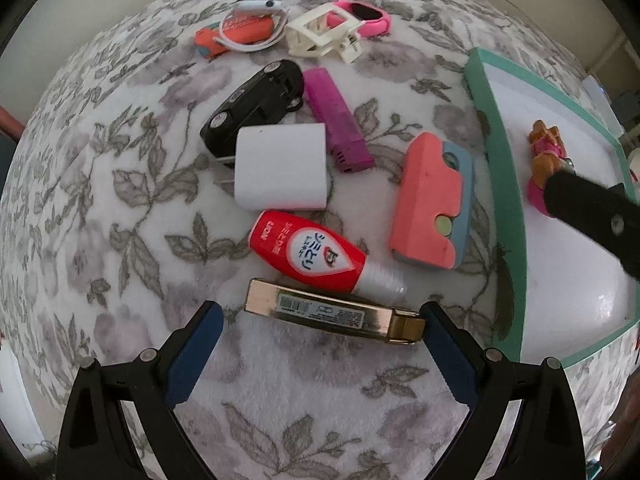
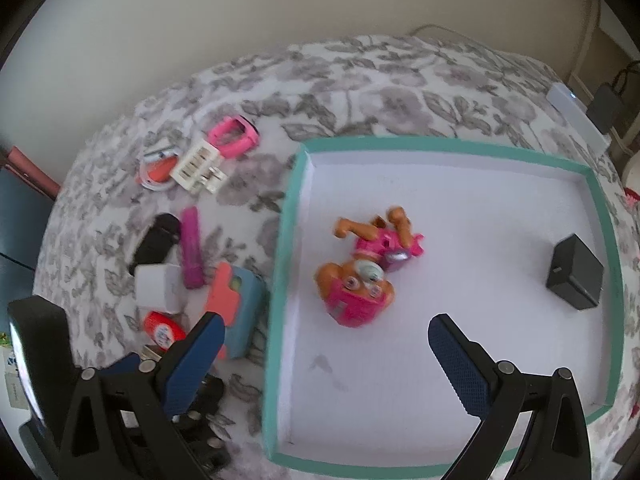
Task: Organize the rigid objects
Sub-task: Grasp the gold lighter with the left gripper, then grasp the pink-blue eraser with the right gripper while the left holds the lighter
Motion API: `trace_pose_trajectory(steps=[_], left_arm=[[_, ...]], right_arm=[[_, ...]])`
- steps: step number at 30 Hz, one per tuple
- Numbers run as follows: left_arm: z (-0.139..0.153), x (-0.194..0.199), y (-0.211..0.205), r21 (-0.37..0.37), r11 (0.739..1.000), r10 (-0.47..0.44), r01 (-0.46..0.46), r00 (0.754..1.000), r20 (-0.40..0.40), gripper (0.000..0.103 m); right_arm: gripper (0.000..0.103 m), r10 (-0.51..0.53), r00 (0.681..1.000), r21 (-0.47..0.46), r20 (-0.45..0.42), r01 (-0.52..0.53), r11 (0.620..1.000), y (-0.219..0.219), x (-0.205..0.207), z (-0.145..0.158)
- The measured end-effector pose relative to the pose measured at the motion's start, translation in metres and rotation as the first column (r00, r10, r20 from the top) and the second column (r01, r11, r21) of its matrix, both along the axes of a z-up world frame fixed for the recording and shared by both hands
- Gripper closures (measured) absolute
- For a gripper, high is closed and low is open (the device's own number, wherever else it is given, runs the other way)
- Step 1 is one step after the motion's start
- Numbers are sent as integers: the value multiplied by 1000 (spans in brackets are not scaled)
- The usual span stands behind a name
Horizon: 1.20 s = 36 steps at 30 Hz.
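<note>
**Both grippers spread wide, toy dog lying in the teal box**

The left gripper (image 1: 320, 320) hangs low over a floral blanket (image 1: 100, 200) with its blue-padded fingers (image 1: 196, 344) parted wide. A gold rectangular case (image 1: 332, 314) lies crosswise between the fingertips; its right end sits just beside the right pad, though contact cannot be told. Just beyond the case lies a red bottle (image 1: 316, 254) on its side, then a white charger plug (image 1: 280, 168), a black toy car (image 1: 252, 104) and a purple lighter-shaped item (image 1: 336, 116). To the right rests a coral and blue block (image 1: 432, 200). Farther back sit a cream hair clip (image 1: 320, 36), a pink watch (image 1: 368, 16) and an orange object ringed by a white band (image 1: 240, 32).

The right gripper (image 2: 324, 344) is released too, its fingers (image 2: 460, 364) well apart and holding nothing, hovering above a teal-rimmed box (image 2: 280, 240) with a white floor. Inside the box a toy dog (image 2: 364, 268) in pink and brown lies on its side near the middle, clear of the fingertips. A black adapter cube (image 2: 574, 272) stands near the box's right wall, well apart from the dog. The box sits on the blanket just right of the loose pile, near the coral and blue block
</note>
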State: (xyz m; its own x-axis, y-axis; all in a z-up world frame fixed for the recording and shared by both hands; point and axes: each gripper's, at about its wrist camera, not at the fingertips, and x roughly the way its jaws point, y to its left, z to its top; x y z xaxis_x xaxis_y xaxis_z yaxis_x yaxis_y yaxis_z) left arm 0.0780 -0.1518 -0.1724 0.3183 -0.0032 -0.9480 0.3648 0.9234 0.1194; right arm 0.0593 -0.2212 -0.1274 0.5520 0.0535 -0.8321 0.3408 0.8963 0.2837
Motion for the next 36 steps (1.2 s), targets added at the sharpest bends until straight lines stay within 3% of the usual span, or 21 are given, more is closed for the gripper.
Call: trace_pose_trajectory(steps=[3, 5, 19, 36], left_arm=[[1, -1, -3, -5, 1000, -24, 24, 1000, -5, 7], [-4, 3, -1, -19, 1000, -20, 20, 1000, -22, 17], [-6, -1, 16, -66, 997, -45, 44, 999, -12, 20], [9, 23, 84, -90, 992, 85, -86, 996, -14, 20]], right_arm=[[3, 20, 999, 8, 38, -20, 1000, 7, 4, 5], [4, 25, 999, 7, 43, -25, 1000, 9, 6, 5], [7, 40, 998, 22, 53, -41, 999, 16, 13, 1], [31, 179, 979, 23, 94, -182, 983, 53, 28, 4]])
